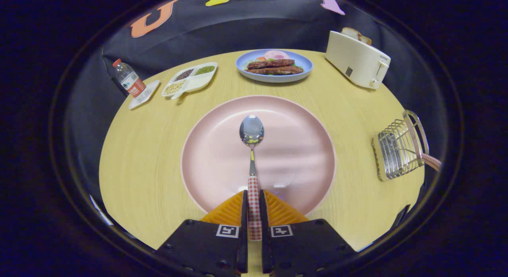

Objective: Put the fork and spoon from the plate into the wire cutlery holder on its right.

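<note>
Pink plate (222, 158) sits mid-frame on the wooden table (139, 162), and the spoon (251, 131) points away over it, its checked handle clamped between the two fingers of the gripper (253, 201) at lower centre. The fork's checked handle (431, 161) already sticks out of the wire holder (399, 150) at the right of the frame, so this looks like the spoon's turn. Next, I judge, comes a swing right to the holder, then dropping the spoon inside without catching the wires.
</note>
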Tool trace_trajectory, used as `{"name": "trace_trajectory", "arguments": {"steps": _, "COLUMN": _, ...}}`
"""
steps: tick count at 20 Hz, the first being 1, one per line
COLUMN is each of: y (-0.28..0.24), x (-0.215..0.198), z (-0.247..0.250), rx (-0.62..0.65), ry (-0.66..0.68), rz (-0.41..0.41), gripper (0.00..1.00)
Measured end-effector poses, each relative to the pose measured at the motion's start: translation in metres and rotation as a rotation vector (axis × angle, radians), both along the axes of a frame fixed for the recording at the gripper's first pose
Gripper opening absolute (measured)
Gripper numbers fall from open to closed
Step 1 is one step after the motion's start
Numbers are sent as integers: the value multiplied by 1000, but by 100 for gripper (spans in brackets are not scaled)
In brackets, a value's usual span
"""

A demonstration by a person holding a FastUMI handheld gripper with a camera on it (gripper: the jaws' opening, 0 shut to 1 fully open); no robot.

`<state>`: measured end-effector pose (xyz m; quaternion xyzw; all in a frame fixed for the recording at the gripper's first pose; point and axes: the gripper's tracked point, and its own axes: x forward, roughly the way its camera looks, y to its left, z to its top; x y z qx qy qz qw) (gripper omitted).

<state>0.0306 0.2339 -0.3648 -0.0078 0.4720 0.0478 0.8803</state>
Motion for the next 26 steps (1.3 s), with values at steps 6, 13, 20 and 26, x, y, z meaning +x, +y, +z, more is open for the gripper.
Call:
{"name": "trace_trajectory", "arguments": {"steps": 6, "y": -10, "x": 4, "z": 20, "rx": -6, "ry": 37, "rz": -3, "gripper": 3}}
{"name": "trace_trajectory", "arguments": {"steps": 13, "y": -11, "x": 1, "z": 117, "rx": 29, "ry": 55, "rz": 73, "gripper": 3}}
{"name": "trace_trajectory", "arguments": {"steps": 20, "y": -63, "x": -4, "z": 189, "rx": 50, "ry": 51, "rz": 79, "gripper": 3}}
{"name": "trace_trajectory", "arguments": {"steps": 26, "y": -143, "x": -3, "z": 204, "rx": 52, "ry": 118, "rz": 0, "gripper": 3}}
